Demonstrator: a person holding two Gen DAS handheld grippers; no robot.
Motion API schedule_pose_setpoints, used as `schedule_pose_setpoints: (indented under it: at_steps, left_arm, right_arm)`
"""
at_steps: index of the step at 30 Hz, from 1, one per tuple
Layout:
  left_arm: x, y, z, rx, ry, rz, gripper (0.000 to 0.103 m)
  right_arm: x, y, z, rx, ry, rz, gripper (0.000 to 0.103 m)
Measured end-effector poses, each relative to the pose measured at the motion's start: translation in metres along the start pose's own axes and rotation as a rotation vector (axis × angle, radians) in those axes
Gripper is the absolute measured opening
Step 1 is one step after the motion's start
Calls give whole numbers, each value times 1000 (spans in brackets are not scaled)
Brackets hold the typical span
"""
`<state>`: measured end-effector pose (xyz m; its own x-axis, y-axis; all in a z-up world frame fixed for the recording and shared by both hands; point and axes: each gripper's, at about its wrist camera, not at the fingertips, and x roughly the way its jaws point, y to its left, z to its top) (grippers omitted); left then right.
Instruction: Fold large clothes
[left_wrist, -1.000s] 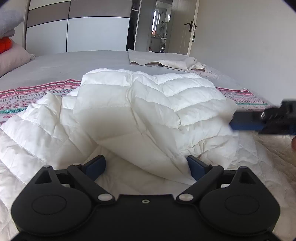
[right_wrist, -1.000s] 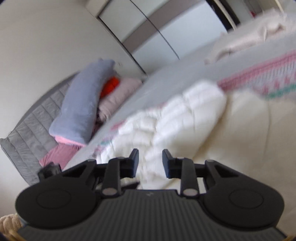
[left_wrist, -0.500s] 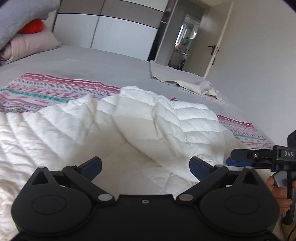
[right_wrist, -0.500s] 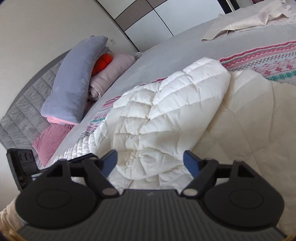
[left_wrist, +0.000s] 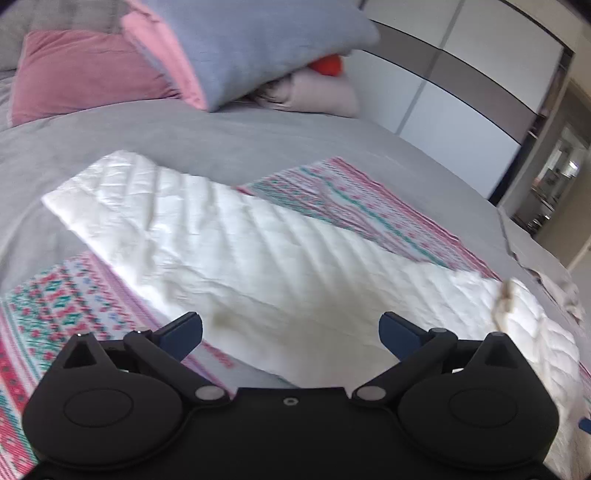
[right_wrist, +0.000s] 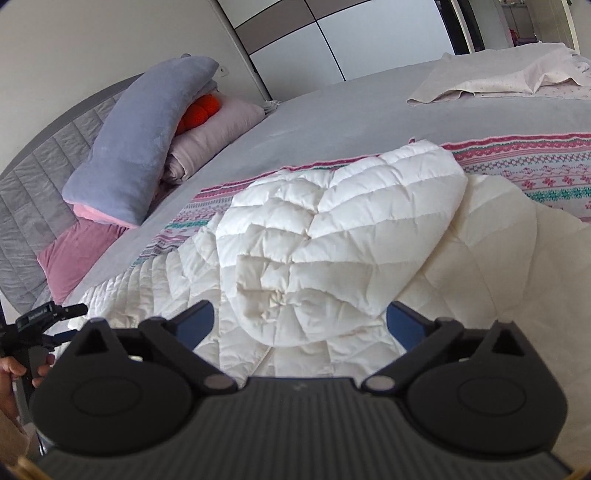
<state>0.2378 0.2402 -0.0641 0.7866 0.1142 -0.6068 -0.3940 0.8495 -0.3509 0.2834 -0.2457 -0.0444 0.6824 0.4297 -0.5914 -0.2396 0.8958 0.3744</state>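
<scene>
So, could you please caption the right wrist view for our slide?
Open right tool above a white quilted jacket folded on the grey bed.

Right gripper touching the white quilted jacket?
Apart. The right wrist view shows the right gripper open, fingers either side above the white quilted jacket, nothing pinched.

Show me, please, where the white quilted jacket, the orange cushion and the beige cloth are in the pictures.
white quilted jacket (right_wrist: 332, 221), right wrist view, on its folded puffy top layer.
orange cushion (right_wrist: 197, 110), right wrist view, on its visible front.
beige cloth (right_wrist: 491, 79), right wrist view, on its flat middle.
</scene>
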Motion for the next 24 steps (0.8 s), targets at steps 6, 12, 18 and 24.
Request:
schedule_pose_setpoints:
  at_steps: [6, 12, 18, 24]
  left_arm:
    - [14, 73, 3, -289, -67, 62, 102]
    - [21, 92, 6, -426, -194, 53, 98]
    - [34, 94, 18, -405, -234, 153, 58]
    - [16, 93, 34, -418, -326, 134, 11]
  right_arm:
    - [4, -6, -1, 16, 6, -27, 102]
    - [10, -12, -4, 33, 21, -71, 102]
    - [15, -16, -6, 48, 35, -91, 102]
    - [13, -19, -5, 58, 28, -101, 102]
